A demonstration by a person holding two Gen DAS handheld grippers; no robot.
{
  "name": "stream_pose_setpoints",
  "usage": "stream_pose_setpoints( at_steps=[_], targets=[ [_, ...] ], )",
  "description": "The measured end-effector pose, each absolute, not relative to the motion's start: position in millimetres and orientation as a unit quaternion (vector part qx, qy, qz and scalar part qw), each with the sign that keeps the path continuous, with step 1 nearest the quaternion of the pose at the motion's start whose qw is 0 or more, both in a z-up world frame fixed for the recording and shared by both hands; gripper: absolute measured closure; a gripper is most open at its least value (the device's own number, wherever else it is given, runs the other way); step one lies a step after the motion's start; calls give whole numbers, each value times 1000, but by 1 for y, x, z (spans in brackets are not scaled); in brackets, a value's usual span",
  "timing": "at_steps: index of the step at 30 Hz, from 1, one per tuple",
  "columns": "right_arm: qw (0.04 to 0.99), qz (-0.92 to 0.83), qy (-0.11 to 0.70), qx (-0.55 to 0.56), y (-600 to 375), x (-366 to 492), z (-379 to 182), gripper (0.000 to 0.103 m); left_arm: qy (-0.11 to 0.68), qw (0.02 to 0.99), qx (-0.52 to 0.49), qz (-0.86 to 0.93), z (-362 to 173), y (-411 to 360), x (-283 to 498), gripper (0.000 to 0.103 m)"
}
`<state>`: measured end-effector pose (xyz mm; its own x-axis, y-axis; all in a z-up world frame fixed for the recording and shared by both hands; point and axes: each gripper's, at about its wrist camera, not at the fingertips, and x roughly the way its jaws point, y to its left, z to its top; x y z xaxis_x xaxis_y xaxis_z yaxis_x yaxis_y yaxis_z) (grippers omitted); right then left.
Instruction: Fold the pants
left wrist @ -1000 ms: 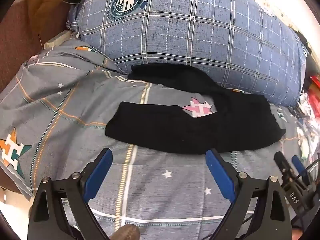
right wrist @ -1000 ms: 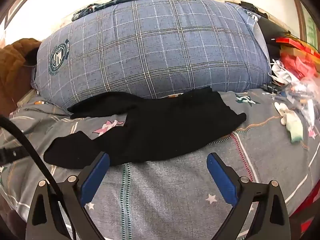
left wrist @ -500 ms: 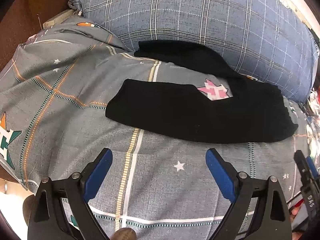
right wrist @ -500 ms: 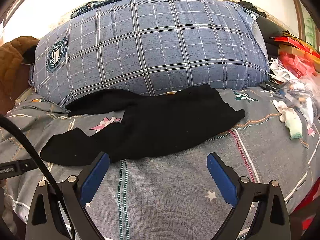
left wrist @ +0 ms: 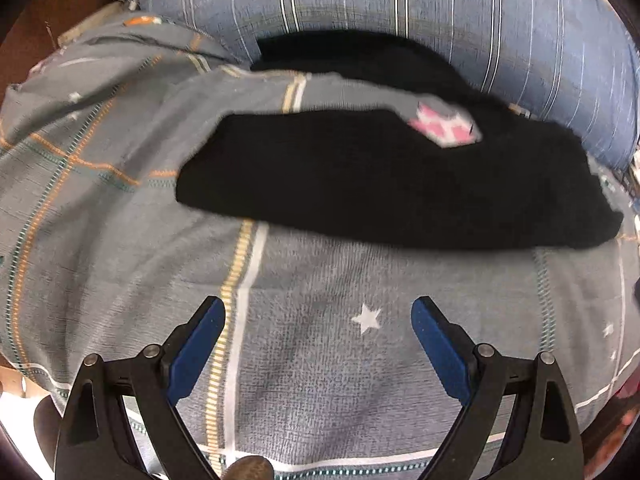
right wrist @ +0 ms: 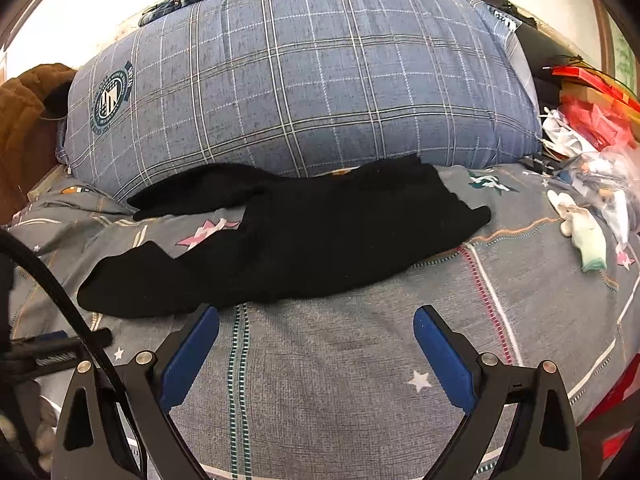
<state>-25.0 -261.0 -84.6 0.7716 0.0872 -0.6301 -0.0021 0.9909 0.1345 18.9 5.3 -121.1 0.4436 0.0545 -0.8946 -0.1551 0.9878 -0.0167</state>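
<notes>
Black pants (left wrist: 360, 184) lie spread flat on a grey patterned bedsheet (left wrist: 312, 360), legs apart, waist to the right. They also show in the right wrist view (right wrist: 312, 236). My left gripper (left wrist: 318, 314) is open and empty, just above the sheet, a short way in front of the near leg. My right gripper (right wrist: 316, 322) is open and empty, close to the near edge of the pants; its left blue pad (right wrist: 188, 356) sits just below the near leg's hem.
A big blue plaid pillow (right wrist: 304, 80) lies right behind the pants. A brown garment (right wrist: 20, 120) is at the far left. Socks (right wrist: 580, 232), plastic bags and red items clutter the right side of the bed. A black cable (right wrist: 52, 292) crosses the right view's left side.
Both grippers have moved forward and down toward the pants; the left one moved most, and its view is now blurred. The pants have not moved. Both stayed open.
</notes>
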Motion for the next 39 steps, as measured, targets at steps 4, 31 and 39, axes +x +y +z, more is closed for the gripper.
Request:
stream_pose_setpoints(
  at_steps=[4, 31, 39],
  targets=[
    [939, 27, 338, 63, -261, -23, -86, 3, 532, 843, -52, 60, -135, 6, 18, 9],
    [929, 108, 351, 40, -244, 10, -71, 3, 439, 894, -70, 56, -57, 83, 31, 25],
    [898, 96, 398, 162, -291, 49, -104, 8, 494, 858, -134, 43, -110, 129, 85, 25]
  ],
)
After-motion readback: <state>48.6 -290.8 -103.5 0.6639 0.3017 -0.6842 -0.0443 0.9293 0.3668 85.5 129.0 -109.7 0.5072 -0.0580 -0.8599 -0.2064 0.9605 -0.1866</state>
